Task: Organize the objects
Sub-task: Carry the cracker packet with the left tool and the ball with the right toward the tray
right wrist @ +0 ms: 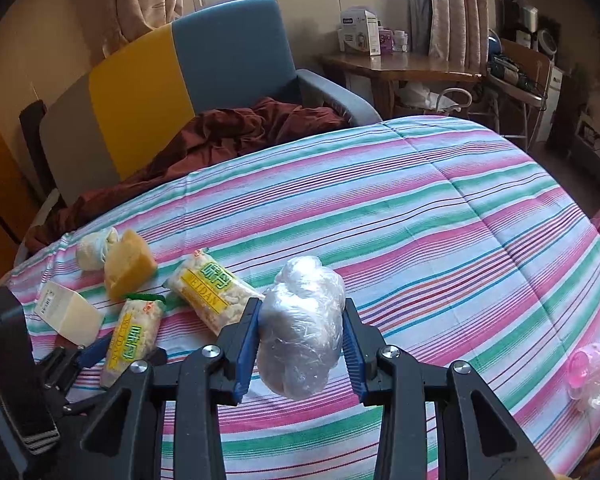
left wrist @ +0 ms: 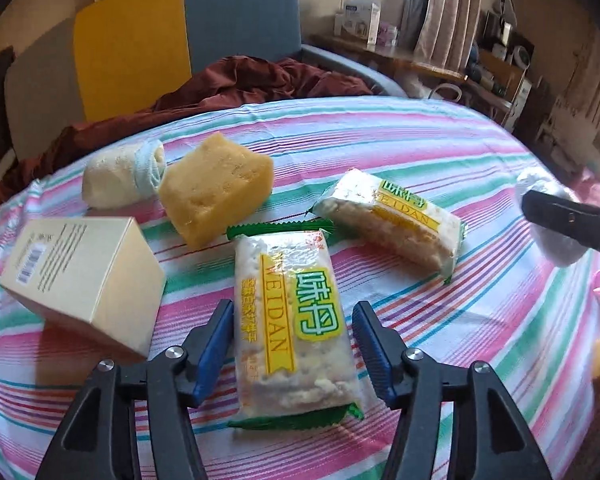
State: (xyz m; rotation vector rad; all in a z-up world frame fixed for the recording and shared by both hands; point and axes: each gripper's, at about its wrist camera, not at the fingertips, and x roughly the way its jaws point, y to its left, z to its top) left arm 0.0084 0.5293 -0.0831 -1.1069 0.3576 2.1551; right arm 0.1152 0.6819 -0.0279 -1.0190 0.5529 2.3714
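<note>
Lying at the far left of the striped cloth (left wrist: 440, 148) is a pale cardboard box (left wrist: 80, 276), tipped on one edge with its barcode face up. Just behind it rests a cream rolled bundle of fabric (left wrist: 120, 178), touching a yellow sponge block (left wrist: 216, 188) to its right. Next comes a green-edged cracker packet (left wrist: 292, 320), lengthwise between the blue pads of the left gripper (left wrist: 293, 308). The left pad sits against the wrapper's edge and the right pad is just beside the other edge, but I cannot tell whether the tongs are actually pinching the packet, which looks to be flat on the cloth. A second cracker packet (left wrist: 392, 220) of the same kind lies angled just beyond and to the right, apart from the first. Further right, the right gripper (right wrist: 301, 304) is clenched on a plastic-wrapped bundle (right wrist: 300, 332), both pads pressing its sides. The bundle looks to be held just clear of the cloth, near the second packet. Well apart, near the cloth's right edge, lies a pink transparent plastic item (right wrist: 590, 372). Behind the table stands a grey, yellow and blue armchair (right wrist: 220, 52) with a red-brown blanket (right wrist: 240, 132) heaped on its seat.
</note>
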